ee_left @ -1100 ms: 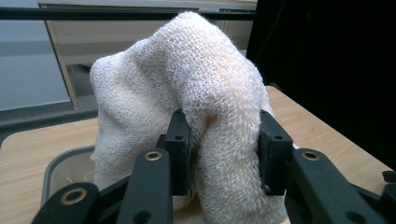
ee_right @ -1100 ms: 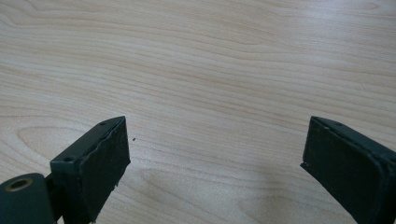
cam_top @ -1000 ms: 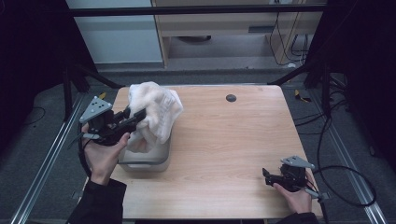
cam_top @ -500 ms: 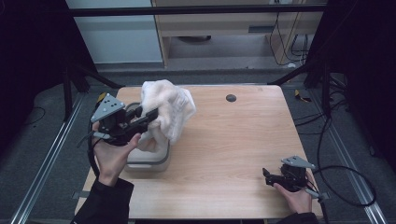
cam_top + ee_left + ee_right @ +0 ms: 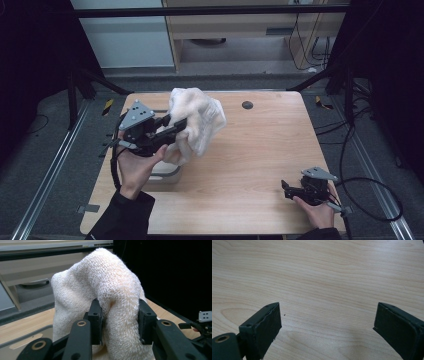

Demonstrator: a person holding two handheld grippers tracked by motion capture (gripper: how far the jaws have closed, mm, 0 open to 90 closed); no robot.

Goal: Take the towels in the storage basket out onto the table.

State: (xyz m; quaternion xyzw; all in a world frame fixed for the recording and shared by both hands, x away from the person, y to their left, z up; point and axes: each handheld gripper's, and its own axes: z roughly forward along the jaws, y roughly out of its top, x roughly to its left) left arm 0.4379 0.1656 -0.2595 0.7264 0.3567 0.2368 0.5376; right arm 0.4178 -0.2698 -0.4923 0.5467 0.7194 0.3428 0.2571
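Observation:
A cream knitted cloth (image 5: 197, 122) hangs bunched in the air over the left half of the table, lifted clear of a grey bin (image 5: 165, 172) below it. My left gripper (image 5: 177, 125) is shut on a fold of the cloth (image 5: 120, 315), whose weave bulges between the two black jaws. My right gripper (image 5: 286, 189) rests low at the table's front right corner, held by a hand. Its jaws stand wide apart in the right gripper view, open (image 5: 327, 325) over bare wood with nothing between them.
The wooden table (image 5: 260, 150) has a small dark round hole (image 5: 247, 105) near its back edge. A metal frame and cables surround the table, with a black cable (image 5: 370, 200) trailing from the right gripper. Shelving stands behind.
My left gripper has lifted the cloth up and carried it rightward, away from the grey bin. The right gripper has stayed where it was.

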